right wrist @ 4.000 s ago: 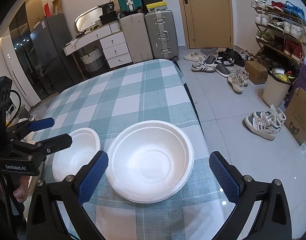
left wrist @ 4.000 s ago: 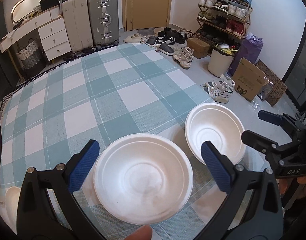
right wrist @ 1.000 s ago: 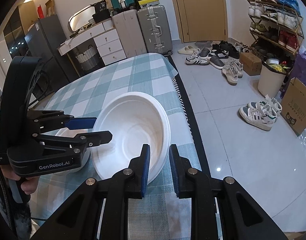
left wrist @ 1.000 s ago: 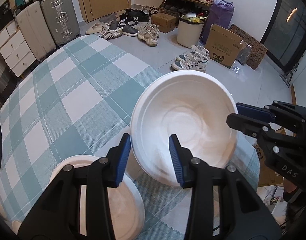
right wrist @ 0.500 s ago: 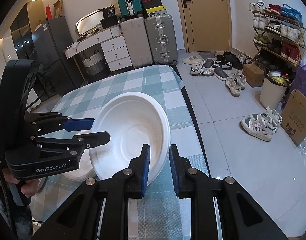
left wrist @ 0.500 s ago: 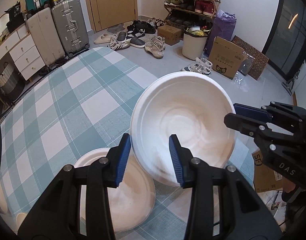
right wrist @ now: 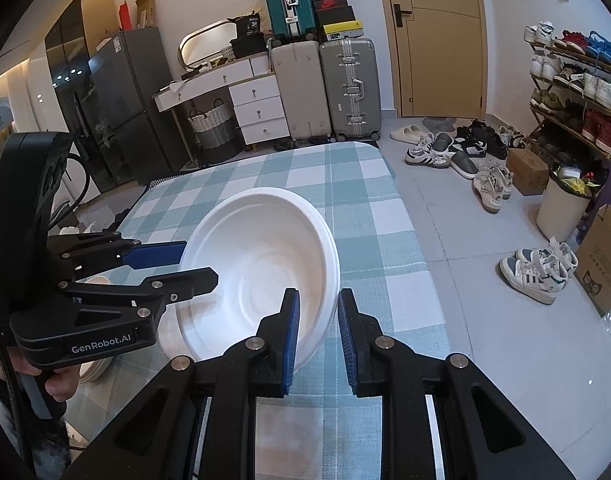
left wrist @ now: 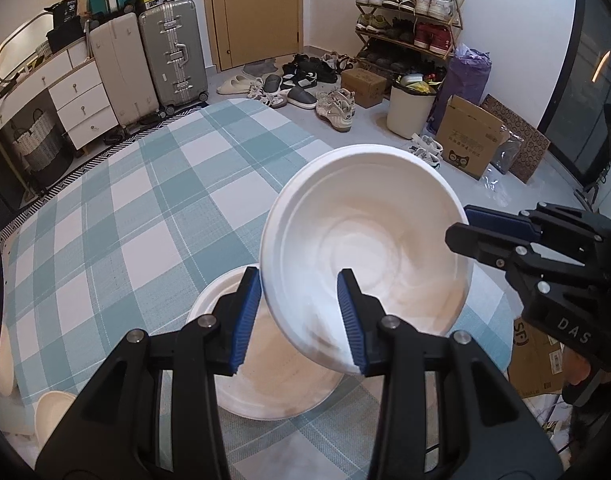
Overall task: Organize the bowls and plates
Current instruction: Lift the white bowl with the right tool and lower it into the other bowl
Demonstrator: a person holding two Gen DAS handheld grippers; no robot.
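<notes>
A white disposable bowl [left wrist: 365, 236] hangs above the near right part of the checked tablecloth [left wrist: 117, 216], tilted so its hollow faces up and toward the holder, and it is empty. Both tongs have it: the left gripper [left wrist: 301, 312] is narrowed on its near left rim, and the right gripper [right wrist: 317, 328] pinches the opposite rim, one blue pad inside the wall and one outside.

Beneath it lies a second white bowl [left wrist: 261, 376], resting on the cloth, largely covered by the raised one and by the left gripper's fingers [left wrist: 247, 312]; its inside looks faintly tan, and whether anything sits in it I cannot tell. At the near left edge another pale dish [left wrist: 51, 408] is cut off by the frame. Suitcases [right wrist: 325, 88] stand against the far wall.
</notes>
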